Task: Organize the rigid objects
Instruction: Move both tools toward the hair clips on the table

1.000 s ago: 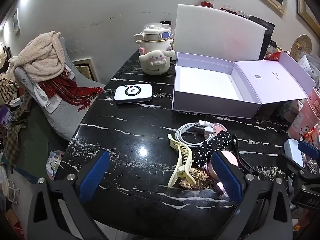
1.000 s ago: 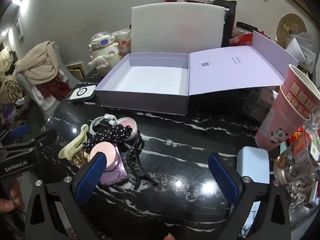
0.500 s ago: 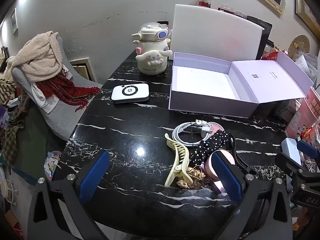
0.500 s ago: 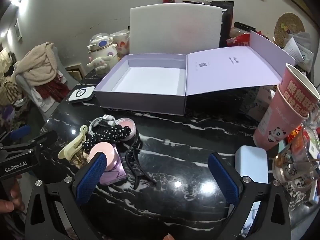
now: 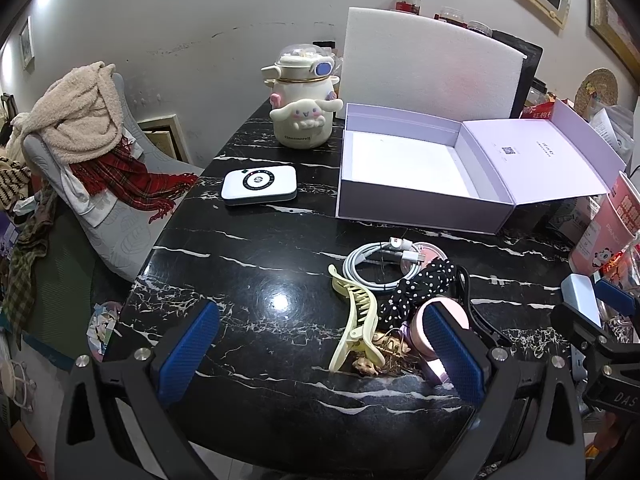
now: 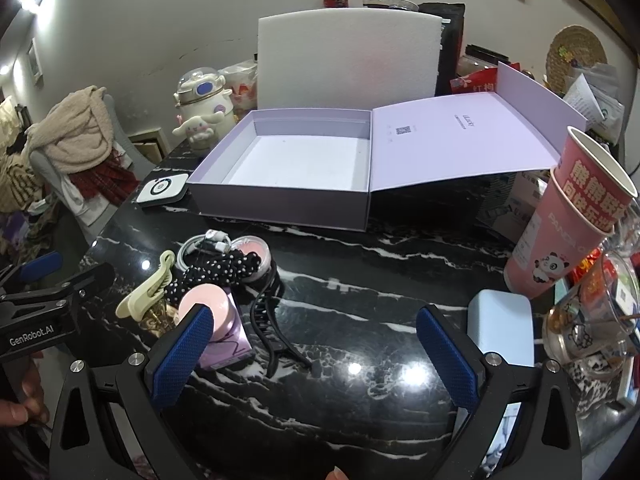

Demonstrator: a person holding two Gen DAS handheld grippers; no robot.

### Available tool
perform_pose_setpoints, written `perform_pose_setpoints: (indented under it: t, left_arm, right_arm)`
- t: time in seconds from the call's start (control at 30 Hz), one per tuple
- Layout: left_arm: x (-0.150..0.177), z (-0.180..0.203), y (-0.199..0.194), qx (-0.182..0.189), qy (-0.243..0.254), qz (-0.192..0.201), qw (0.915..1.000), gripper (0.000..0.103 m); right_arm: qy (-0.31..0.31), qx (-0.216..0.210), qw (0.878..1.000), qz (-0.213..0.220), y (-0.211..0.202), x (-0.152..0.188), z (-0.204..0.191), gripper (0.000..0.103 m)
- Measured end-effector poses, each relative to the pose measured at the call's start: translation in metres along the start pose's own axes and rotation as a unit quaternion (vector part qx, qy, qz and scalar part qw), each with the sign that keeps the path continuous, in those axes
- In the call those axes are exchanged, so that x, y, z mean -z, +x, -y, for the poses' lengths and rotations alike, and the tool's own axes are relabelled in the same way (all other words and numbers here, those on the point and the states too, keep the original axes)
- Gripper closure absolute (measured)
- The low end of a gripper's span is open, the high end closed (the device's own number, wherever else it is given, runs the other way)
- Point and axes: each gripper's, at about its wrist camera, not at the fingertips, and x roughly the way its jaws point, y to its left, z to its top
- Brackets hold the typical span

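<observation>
Fingers on both your grippers stand spread wide and hold nothing: the left gripper (image 5: 316, 354) hovers over the near table edge, the right gripper (image 6: 314, 354) over bare marble. Left to right, the yellow claw clip (image 5: 356, 320), white cable (image 5: 376, 264), polka-dot band (image 6: 218, 272), pink compact (image 6: 208, 310) and black clip (image 6: 268, 320) lie tangled in one heap, well short of the empty lilac box (image 5: 404, 160). Lift one and you may drag its neighbours (the cable loops under the band). Polished black marble table (image 6: 360, 264) would let things skid; stacked pink cups (image 6: 568, 220) and a glass (image 6: 592, 328) crowd your right.
</observation>
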Motion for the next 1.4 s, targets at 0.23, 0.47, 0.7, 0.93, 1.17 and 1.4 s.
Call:
perform_pose_setpoints:
  t: [0.23, 0.47, 0.7, 0.93, 1.17, 1.4]
  left_arm:
    - [0.0003, 0.0017, -0.0017, 0.0, 0.004, 0.002, 1.0, 0.0]
    - [0.0006, 0.0021, -0.0024, 0.001, 0.004, 0.002, 1.0, 0.0]
    - [-0.0005, 0.0036, -0.0029, 0.003, 0.006, 0.002, 1.0, 0.0]
    - [-0.0008, 0.0033, -0.0021, 0.004, 0.007, 0.001, 1.0, 0.0]
    - [-0.0006, 0.0034, -0.0021, 0.004, 0.007, 0.001, 1.0, 0.0]
    - [0.0003, 0.0065, -0.0038, 0.003, 0.01, 0.005, 0.9999, 0.0]
  right_arm:
    - [0.0, 0.001, 1.0, 0.002, -0.0017, -0.0012, 0.0008, 0.0]
    - [0.002, 0.003, 1.0, 0.002, -0.0012, -0.0007, 0.0018, 0.0]
    - [0.003, 0.005, 1.0, 0.003, -0.0011, -0.0004, 0.0031, 0.0]
    - [0.007, 0.007, 1.0, 0.004, -0.0013, 0.0012, 0.0049, 0.0]
    - [0.007, 0.007, 1.0, 0.004, -0.0014, 0.0012, 0.0048, 0.0]
    - [0.011, 0.007, 1.0, 0.004, -0.002, 0.0026, 0.0069, 0.0]
